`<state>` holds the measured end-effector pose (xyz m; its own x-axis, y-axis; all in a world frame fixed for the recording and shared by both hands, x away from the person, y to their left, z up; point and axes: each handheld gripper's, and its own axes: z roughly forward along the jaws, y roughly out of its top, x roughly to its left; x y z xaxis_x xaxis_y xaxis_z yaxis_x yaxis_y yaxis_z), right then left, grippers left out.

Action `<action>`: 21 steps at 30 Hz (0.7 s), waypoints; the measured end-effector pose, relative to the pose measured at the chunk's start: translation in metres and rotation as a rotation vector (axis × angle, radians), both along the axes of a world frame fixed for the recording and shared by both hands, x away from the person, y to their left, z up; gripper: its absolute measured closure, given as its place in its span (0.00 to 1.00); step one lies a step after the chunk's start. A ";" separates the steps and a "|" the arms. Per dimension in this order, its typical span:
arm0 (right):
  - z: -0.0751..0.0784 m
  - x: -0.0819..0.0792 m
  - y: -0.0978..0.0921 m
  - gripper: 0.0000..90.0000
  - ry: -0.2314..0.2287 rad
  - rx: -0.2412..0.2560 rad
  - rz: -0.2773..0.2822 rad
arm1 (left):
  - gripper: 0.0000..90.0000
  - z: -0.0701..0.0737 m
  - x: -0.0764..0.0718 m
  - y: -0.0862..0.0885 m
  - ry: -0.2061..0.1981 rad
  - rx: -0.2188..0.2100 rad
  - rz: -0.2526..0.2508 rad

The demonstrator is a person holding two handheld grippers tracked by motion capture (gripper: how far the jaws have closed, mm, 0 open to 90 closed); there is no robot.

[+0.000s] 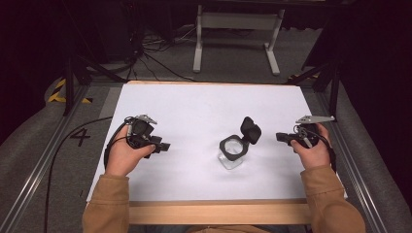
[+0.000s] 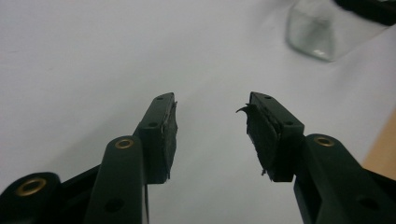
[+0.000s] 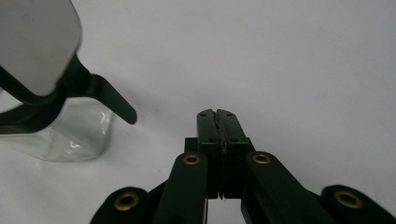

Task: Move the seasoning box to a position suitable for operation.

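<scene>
So there's a clear glass jar (image 1: 232, 156) with its black flip lid (image 1: 250, 129) hanging open, sitting a bit right of center on the white table (image 1: 194, 104). Left gripper (image 1: 163, 146) has its jaws spread, right gripper (image 1: 280, 137) is pressed together, both empty and resting either side of the jar.

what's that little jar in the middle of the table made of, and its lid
The jar looks like clear glass or hard clear plastic: the white table shows through it, with glossy highlights. Its flipped-open lid and collar look like matte black plastic, dull and opaque.
</scene>
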<state>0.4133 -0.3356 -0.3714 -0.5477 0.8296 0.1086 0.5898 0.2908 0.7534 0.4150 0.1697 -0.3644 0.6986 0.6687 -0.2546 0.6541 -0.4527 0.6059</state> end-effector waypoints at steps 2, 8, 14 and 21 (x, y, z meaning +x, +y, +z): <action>0.003 -0.001 0.001 1.00 -0.009 0.012 0.004 | 0.59 0.002 -0.001 -0.001 -0.002 -0.001 -0.011; 0.016 -0.005 0.005 1.00 -0.035 0.044 0.032 | 0.60 0.012 -0.003 0.003 -0.003 0.000 0.053; 0.029 -0.005 0.021 1.00 -0.059 0.021 0.108 | 0.65 0.018 -0.003 0.001 -0.022 -0.005 0.030; 0.054 -0.001 0.043 1.00 -0.100 -0.005 0.170 | 0.66 0.018 -0.001 -0.001 -0.028 -0.015 0.027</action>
<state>0.4120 -0.2922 -0.3173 -0.6876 0.7248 0.0426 0.4544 0.3838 0.8039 0.4136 0.1686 -0.3461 0.6872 0.6838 -0.2454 0.6488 -0.4256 0.6308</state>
